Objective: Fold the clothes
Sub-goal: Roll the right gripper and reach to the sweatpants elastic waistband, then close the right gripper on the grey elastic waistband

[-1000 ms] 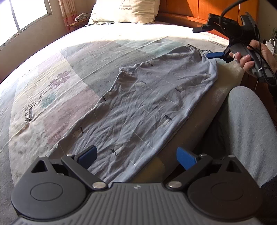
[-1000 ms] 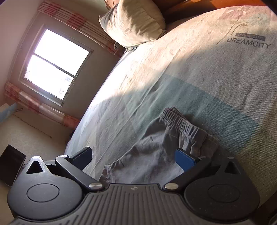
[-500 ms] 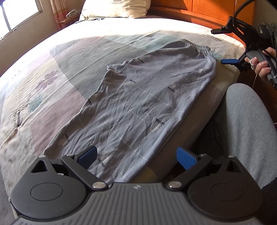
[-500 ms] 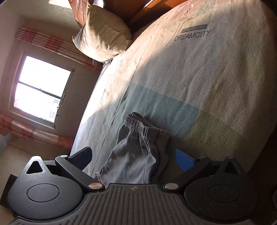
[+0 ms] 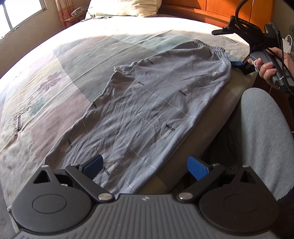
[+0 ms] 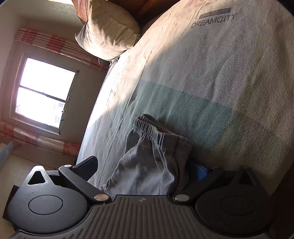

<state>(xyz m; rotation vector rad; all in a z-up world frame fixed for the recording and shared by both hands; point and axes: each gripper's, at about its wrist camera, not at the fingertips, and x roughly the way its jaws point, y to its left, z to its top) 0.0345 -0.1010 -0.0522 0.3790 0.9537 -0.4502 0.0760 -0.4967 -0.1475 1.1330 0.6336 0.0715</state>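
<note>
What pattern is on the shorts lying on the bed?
The shorts are grey-blue with thin white grid lines and small dark printed words, clearest in the left wrist view.

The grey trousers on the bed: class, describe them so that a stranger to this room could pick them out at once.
Start from the wide bed with its patterned cover and the pillow at its head. Along the near edge lie the grey trousers, spread flat, the gathered elastic waistband towards the headboard. They alone are plain grey cloth with thin pale lines and small dark lettering.
</note>
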